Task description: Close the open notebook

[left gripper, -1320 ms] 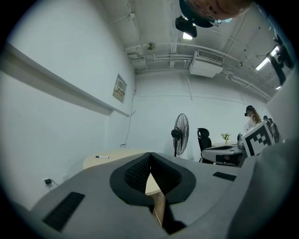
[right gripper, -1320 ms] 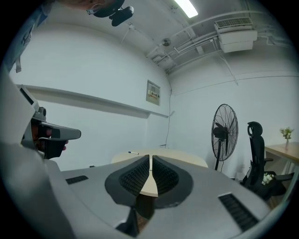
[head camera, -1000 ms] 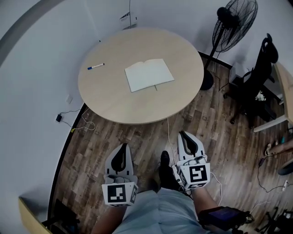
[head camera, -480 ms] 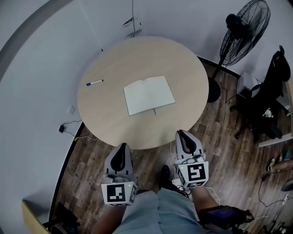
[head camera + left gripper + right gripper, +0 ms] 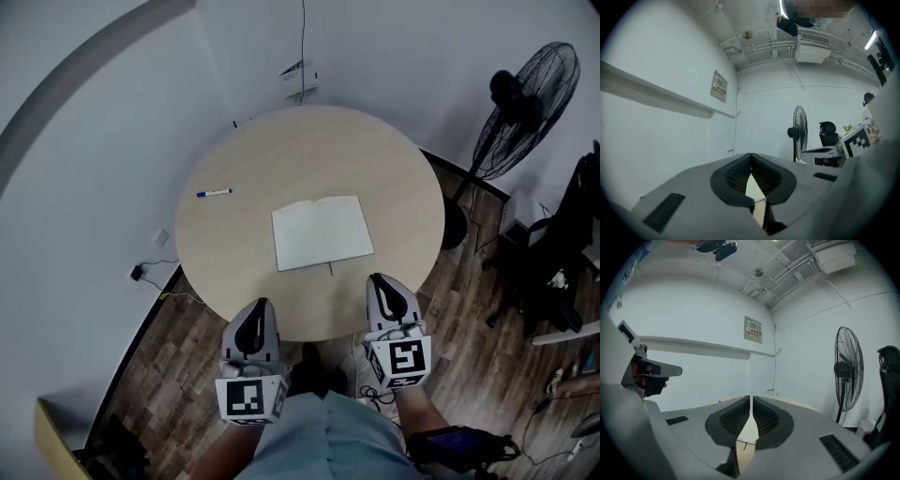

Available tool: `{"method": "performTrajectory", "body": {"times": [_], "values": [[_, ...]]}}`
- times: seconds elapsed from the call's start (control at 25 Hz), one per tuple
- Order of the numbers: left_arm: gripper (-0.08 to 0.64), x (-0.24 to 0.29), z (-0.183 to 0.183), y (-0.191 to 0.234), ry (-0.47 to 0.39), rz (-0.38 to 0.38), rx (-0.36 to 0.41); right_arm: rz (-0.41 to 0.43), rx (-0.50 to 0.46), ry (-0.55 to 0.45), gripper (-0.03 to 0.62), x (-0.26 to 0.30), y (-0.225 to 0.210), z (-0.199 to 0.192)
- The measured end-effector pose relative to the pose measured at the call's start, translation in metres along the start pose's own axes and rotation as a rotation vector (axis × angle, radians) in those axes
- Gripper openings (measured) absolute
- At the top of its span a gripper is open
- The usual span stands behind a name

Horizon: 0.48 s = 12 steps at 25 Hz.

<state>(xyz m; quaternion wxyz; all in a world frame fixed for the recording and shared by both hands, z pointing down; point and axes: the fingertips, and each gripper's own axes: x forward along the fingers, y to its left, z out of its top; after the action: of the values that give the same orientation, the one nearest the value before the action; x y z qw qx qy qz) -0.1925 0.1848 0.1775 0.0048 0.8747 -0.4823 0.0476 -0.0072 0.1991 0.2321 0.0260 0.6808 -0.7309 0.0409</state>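
Hovering at the near edge of the round table (image 5: 309, 150), the left gripper (image 5: 255, 307) and right gripper (image 5: 382, 283) are both squeezed shut, holding nothing. The open notebook (image 5: 322, 232) lies flat mid-table, pale blank pages up. The tabletop is smooth light wood.

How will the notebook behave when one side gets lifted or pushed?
The notebook lies flat and thin, so it's probably light and its pages floppy: a lifted half may bend or fan. On the smooth table it would likely slide rather than fold when pushed.
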Motion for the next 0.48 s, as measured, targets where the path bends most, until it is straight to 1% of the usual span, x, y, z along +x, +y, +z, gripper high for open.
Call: {"method": "performTrajectory", "body": {"times": [0.12,0.32,0.48], "values": [[0.020,0.015,-0.009,0.011,0.016,0.013,-0.016,0.023,0.001,0.025,0.051,0.021,0.003,-0.009],[0.020,0.061,-0.034,0.039,0.078,0.029,-0.056,0.063,-0.001,0.084,0.049,0.074,0.007,-0.026],[0.020,0.103,-0.058,0.062,0.116,0.027,-0.092,0.064,0.006,0.124,0.049,0.123,0.002,-0.042]]}}
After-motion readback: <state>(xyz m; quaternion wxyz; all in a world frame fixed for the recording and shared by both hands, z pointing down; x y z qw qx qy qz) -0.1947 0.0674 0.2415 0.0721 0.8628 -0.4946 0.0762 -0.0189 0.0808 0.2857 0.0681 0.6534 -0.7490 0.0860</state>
